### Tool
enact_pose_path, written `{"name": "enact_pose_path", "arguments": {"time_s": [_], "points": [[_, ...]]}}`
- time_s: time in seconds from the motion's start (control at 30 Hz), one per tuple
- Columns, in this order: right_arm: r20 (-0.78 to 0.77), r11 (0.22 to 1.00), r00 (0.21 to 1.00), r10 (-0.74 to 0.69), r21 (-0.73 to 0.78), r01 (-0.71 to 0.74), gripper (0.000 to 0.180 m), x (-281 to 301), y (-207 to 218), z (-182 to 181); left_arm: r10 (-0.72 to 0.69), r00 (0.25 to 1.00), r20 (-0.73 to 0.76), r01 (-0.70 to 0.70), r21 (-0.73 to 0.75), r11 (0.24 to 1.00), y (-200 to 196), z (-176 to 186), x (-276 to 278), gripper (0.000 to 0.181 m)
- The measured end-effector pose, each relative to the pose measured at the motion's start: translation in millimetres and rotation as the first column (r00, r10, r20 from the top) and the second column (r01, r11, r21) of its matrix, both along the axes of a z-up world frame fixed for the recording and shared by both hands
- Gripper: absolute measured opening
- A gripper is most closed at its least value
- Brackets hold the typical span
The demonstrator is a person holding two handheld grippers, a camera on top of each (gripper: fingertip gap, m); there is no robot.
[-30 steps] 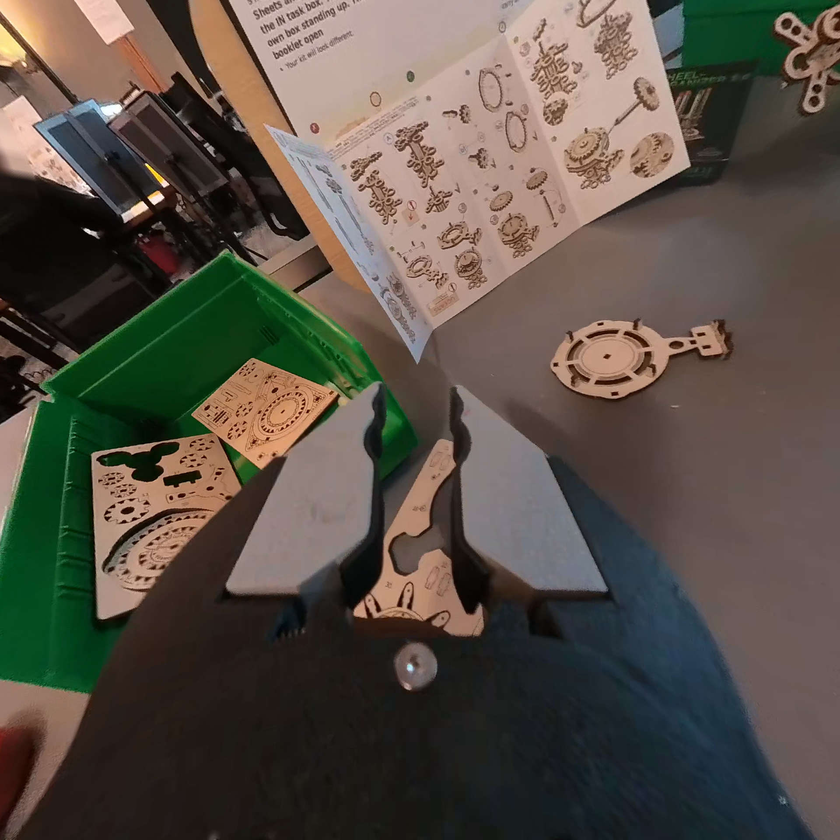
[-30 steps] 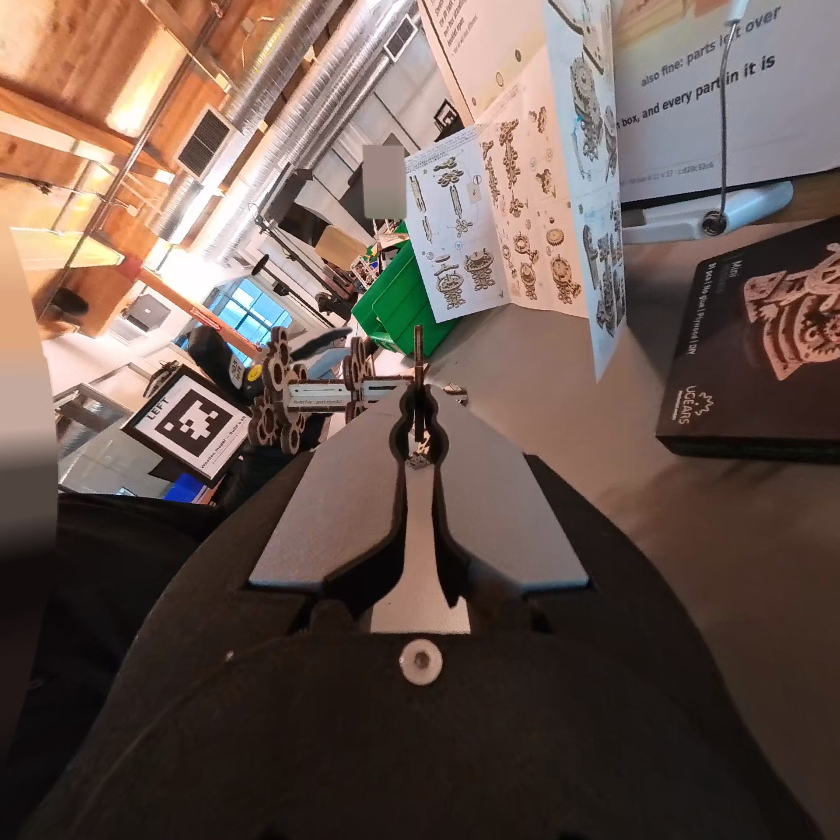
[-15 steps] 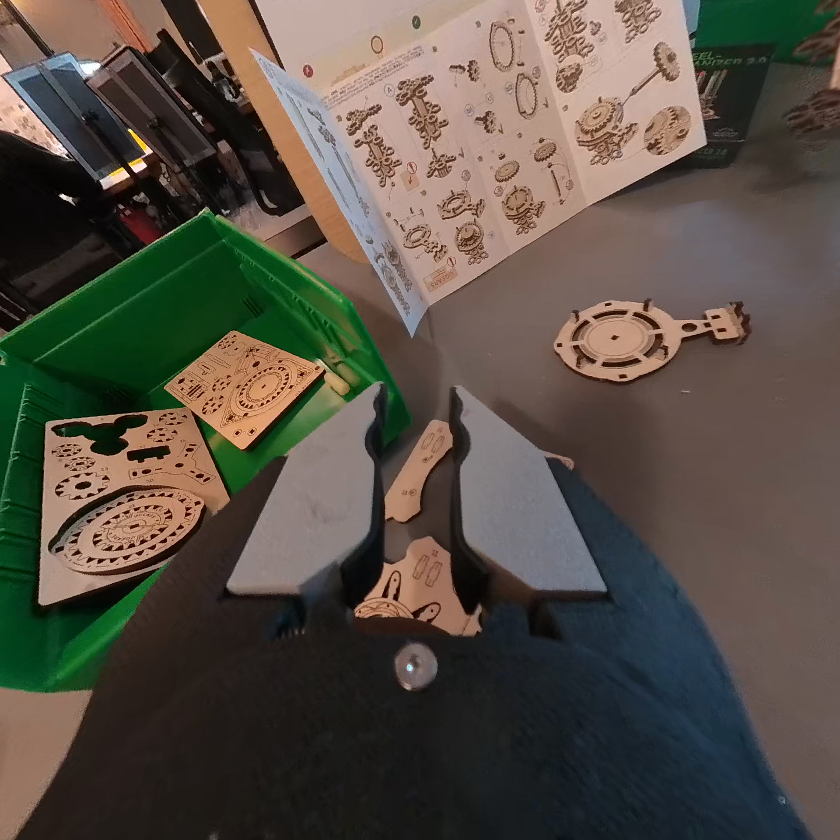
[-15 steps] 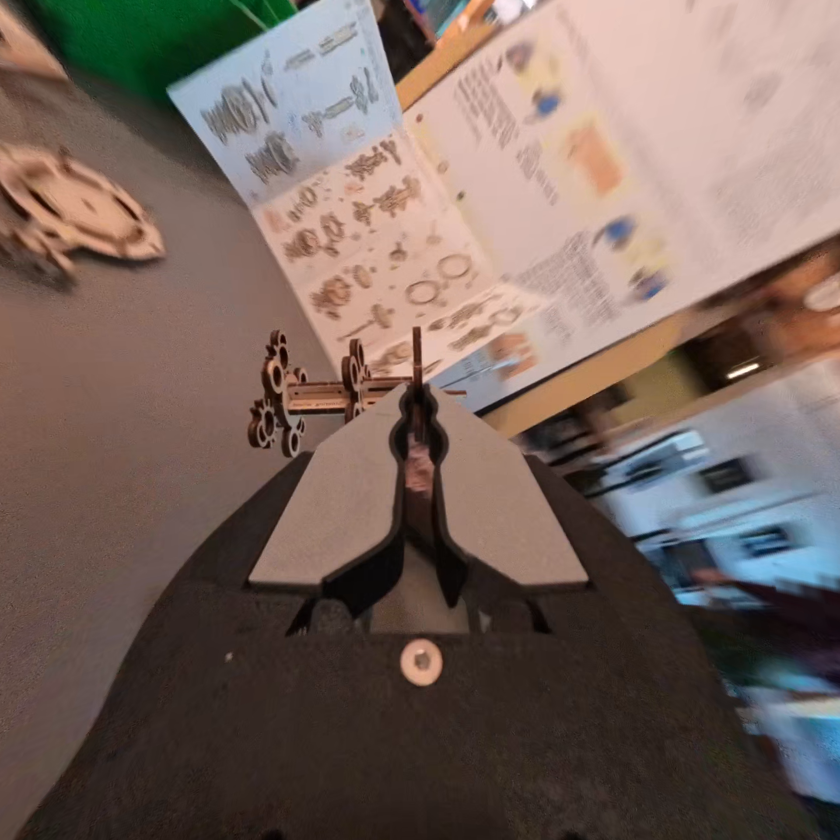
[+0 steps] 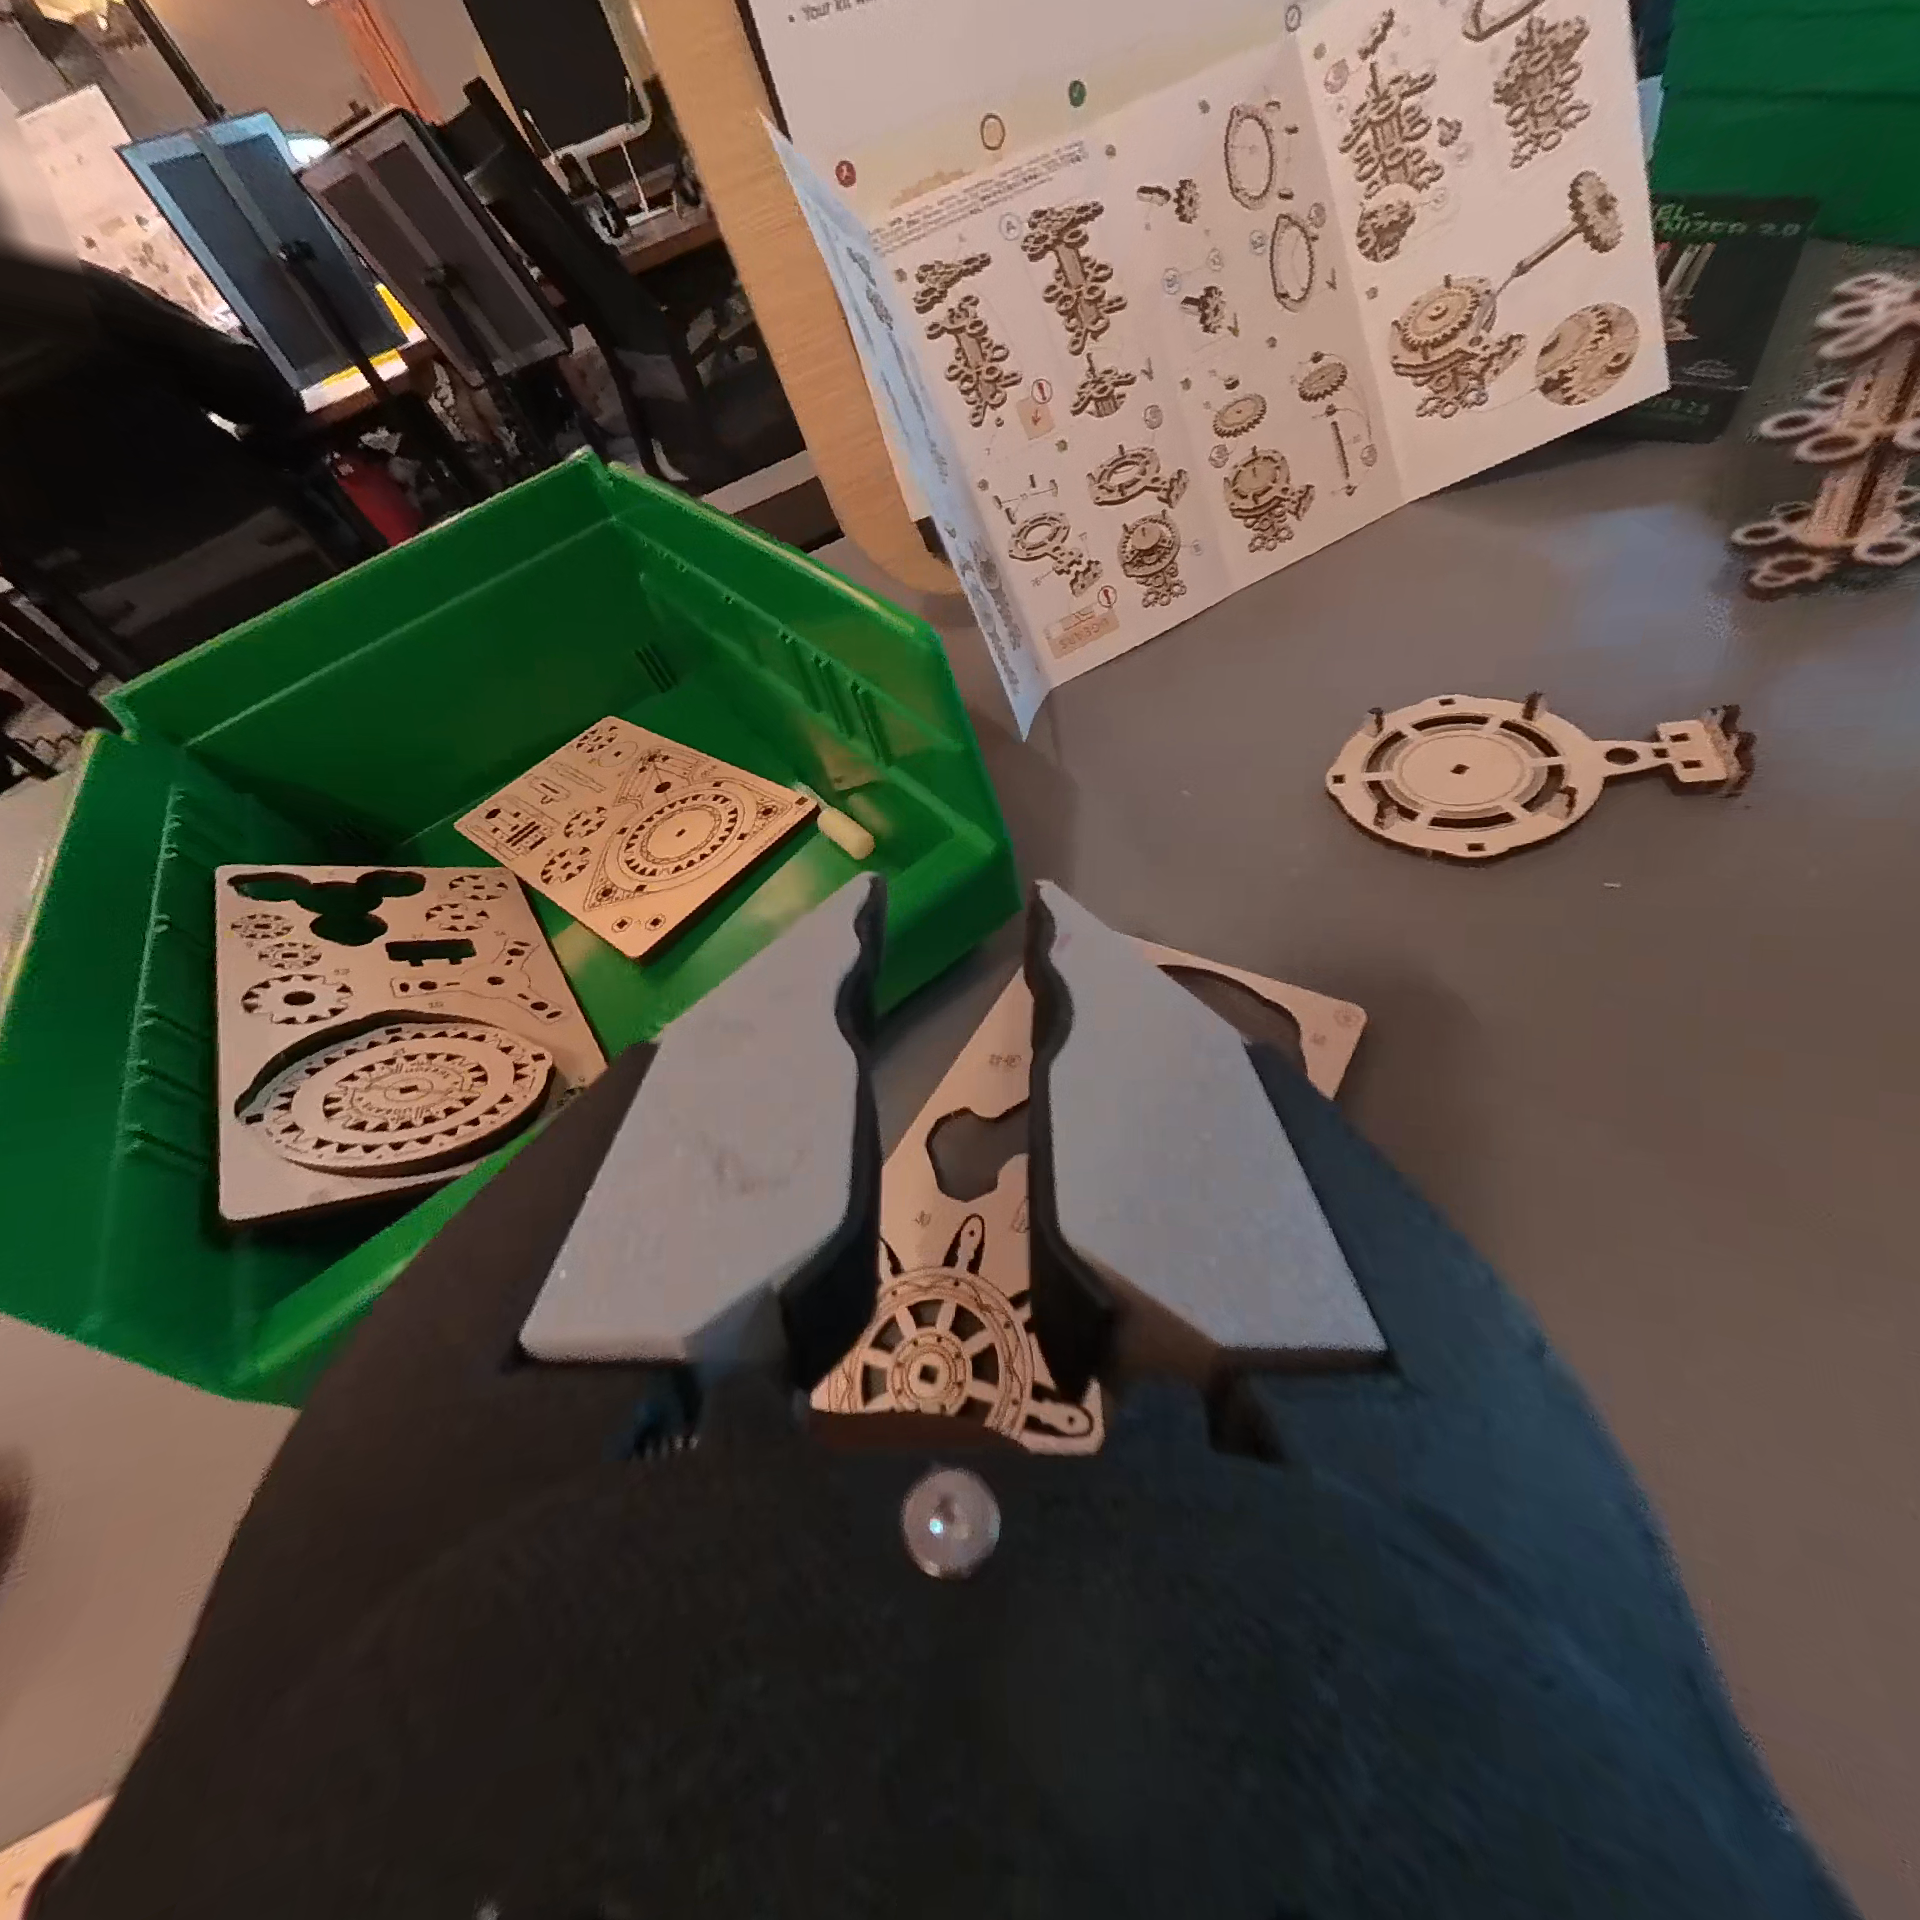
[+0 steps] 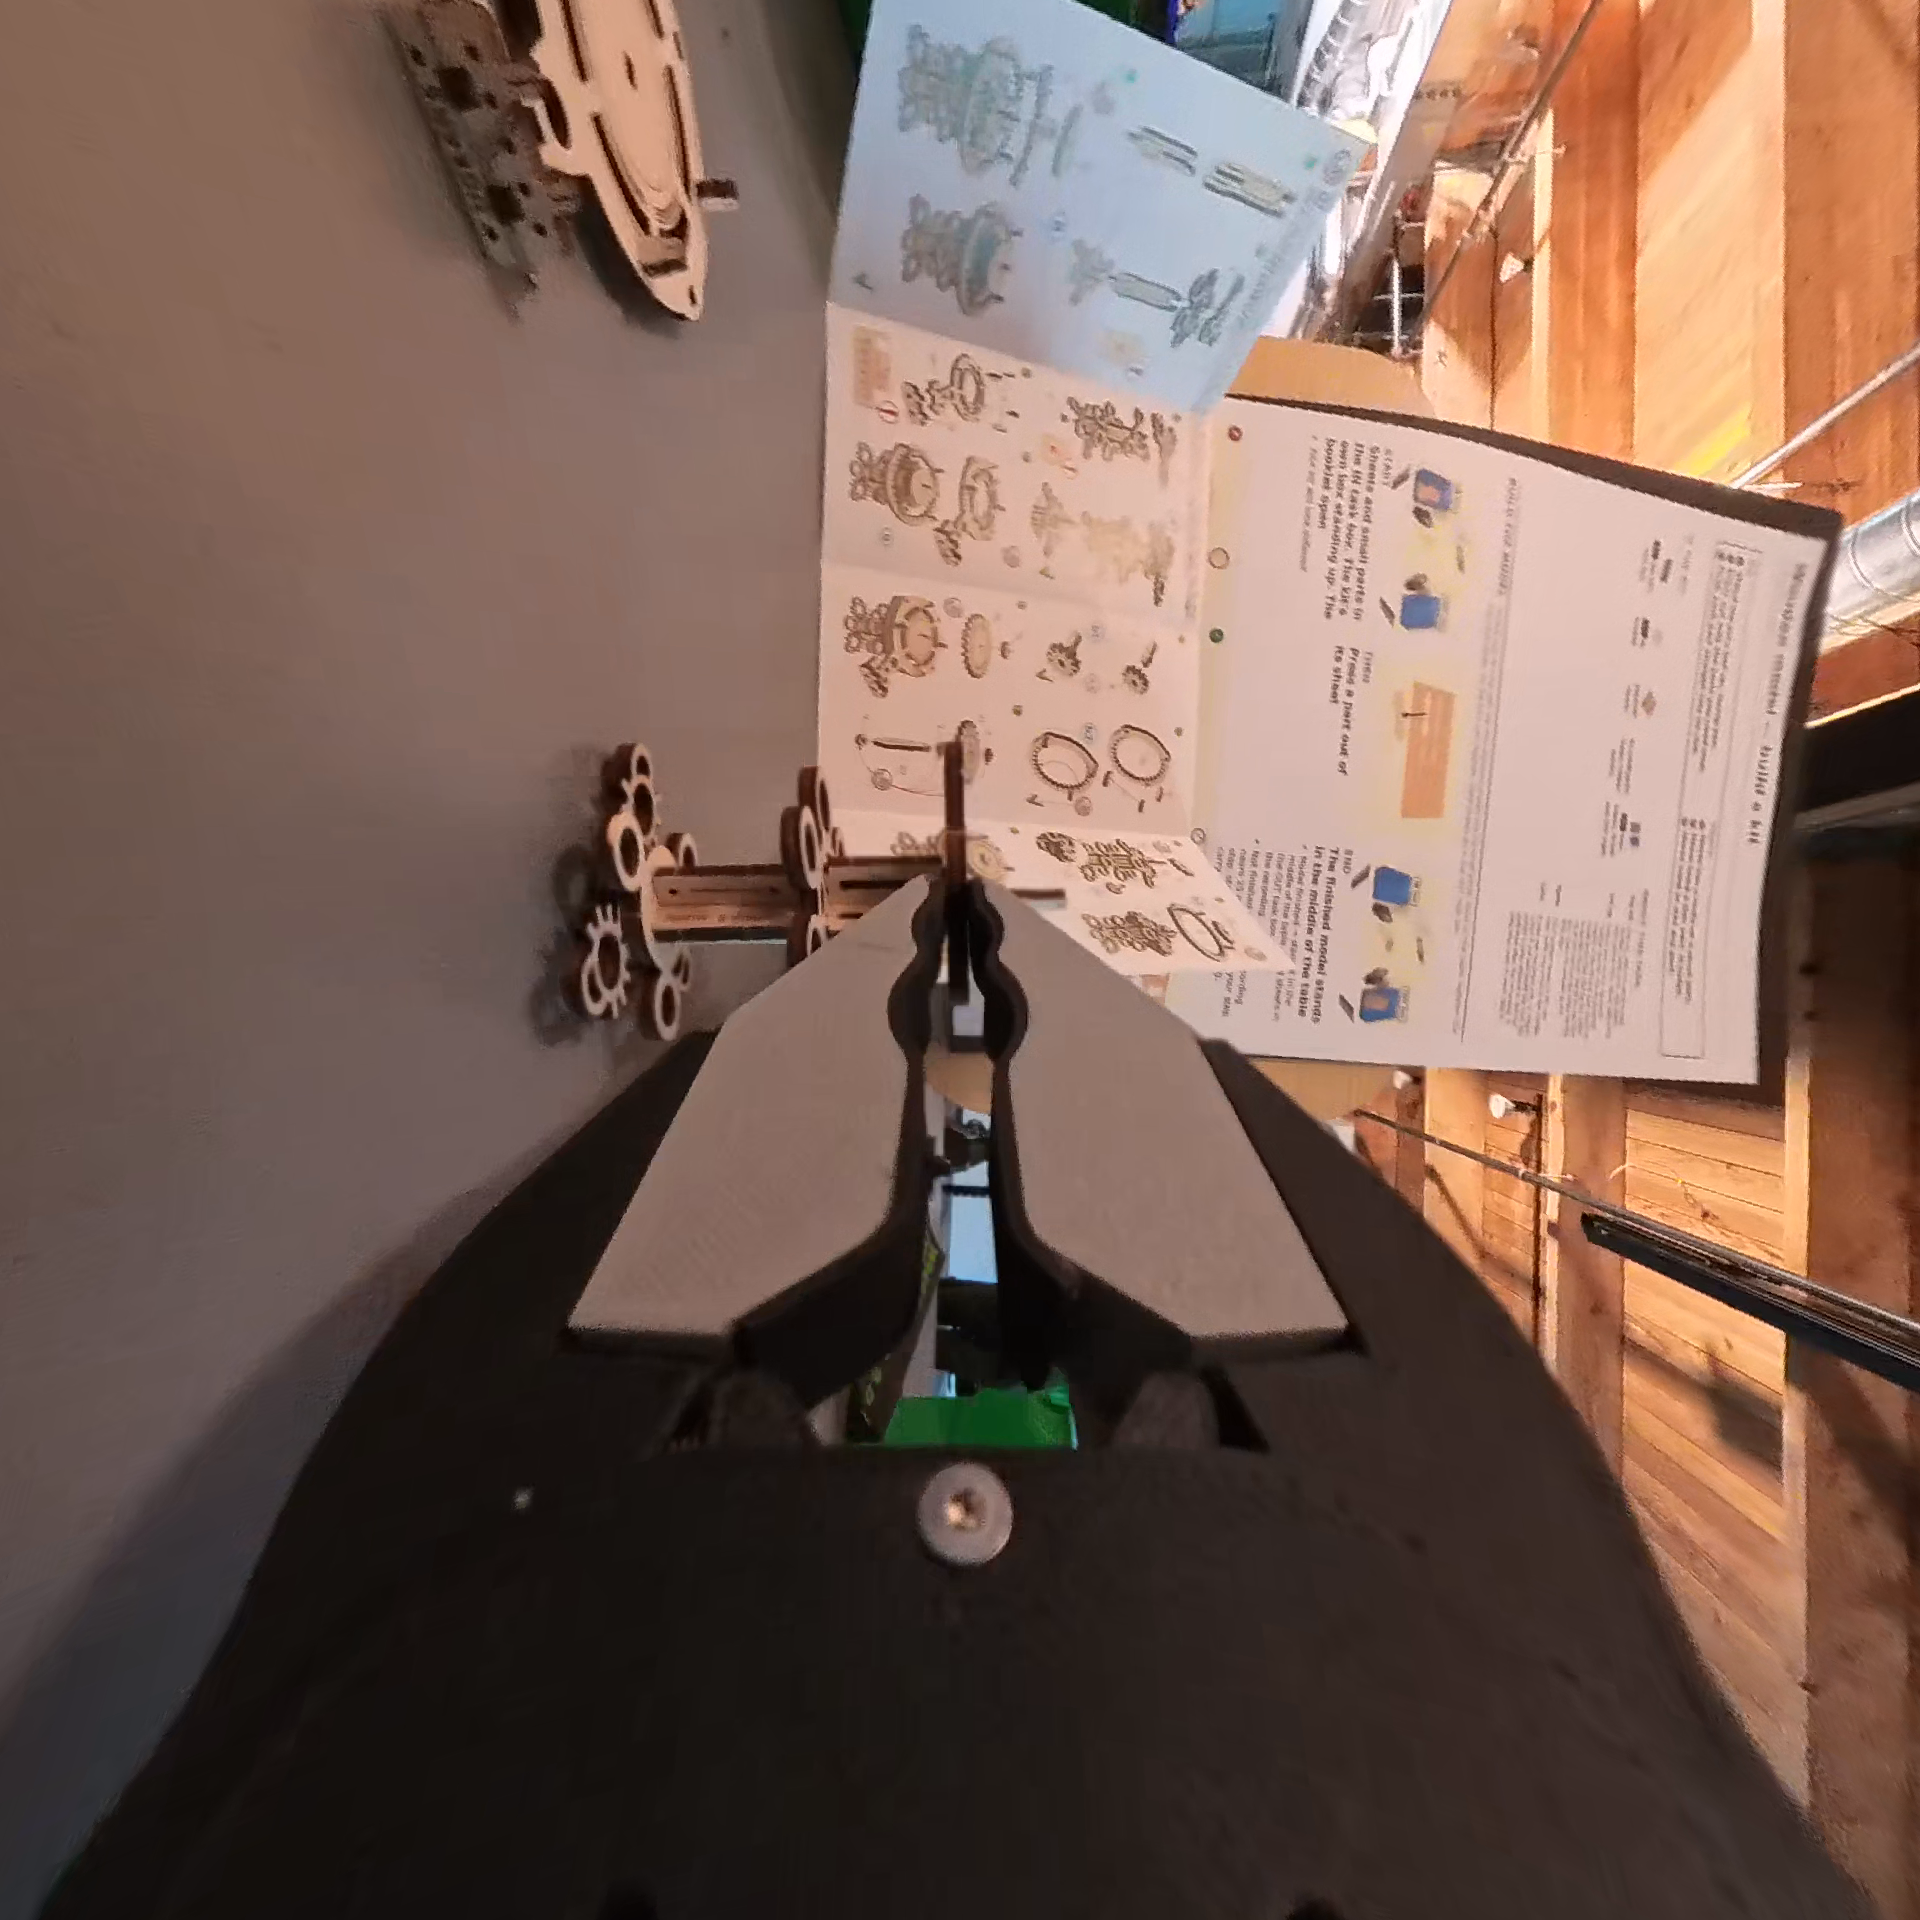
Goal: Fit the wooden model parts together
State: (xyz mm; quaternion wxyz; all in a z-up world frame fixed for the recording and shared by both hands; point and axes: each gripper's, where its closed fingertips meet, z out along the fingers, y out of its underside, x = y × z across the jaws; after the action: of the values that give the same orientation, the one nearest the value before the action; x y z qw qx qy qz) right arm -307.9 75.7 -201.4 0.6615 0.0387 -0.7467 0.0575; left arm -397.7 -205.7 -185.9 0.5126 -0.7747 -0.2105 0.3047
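Observation:
My left gripper [image 5: 956,899] is open and empty, hovering low over a flat wooden parts sheet [image 5: 1294,1023] that lies on the grey table [image 5: 1558,1143]; a spoked wheel cut-out shows between the fingers. A round wooden base with a short handle [image 5: 1455,774] lies farther right. My right gripper [image 6: 948,891] is shut on a thin disc of the wooden tower assembly [image 6: 717,899], a column with stacked ringed discs. That view is rolled sideways, with the table on its left. The tower's lowest disc is at the table surface. The tower also shows in the left wrist view [image 5: 1860,436].
A green bin [image 5: 114,1039] at the left holds two wooden sheets [image 5: 384,1039]. An open instruction booklet [image 5: 1247,343] stands at the back, with a dark kit box [image 5: 1714,312] and another green bin [image 5: 1787,114] behind it. The round base also shows in the right wrist view [image 6: 623,135]. One gripper's finger ends stand about 30 cm off the other's.
My right gripper has swung round and brought the tower assembly down from the air to the table at the right. My left gripper has shifted a little over the sheet, still open.

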Motion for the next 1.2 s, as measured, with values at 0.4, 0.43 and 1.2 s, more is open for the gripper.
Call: {"name": "enact_pose_path", "arguments": {"time_s": [0.4, 0.43, 1.2], "points": [[0.055, 0.998, 0.998, -0.012, -0.061, 0.015, 0.011, -2, 5, -5, 0.049, 0.999, -0.008, -0.049, 0.022, 0.999, -8, -8, -10, 0.022], [0.058, 0.998, 0.998, -0.010, -0.065, 0.014, 0.012, -2, 5, -5, 0.054, 0.998, -0.015, -0.054, 0.025, 0.998, -8, -8, -11, 0.022], [0.177, 0.970, 0.983, 0.054, -0.244, -0.009, 0.018, 1, 1, -6, 0.197, 0.919, -0.341, -0.118, 0.240, 0.964, -24, 38, -23, 0.006]]}}
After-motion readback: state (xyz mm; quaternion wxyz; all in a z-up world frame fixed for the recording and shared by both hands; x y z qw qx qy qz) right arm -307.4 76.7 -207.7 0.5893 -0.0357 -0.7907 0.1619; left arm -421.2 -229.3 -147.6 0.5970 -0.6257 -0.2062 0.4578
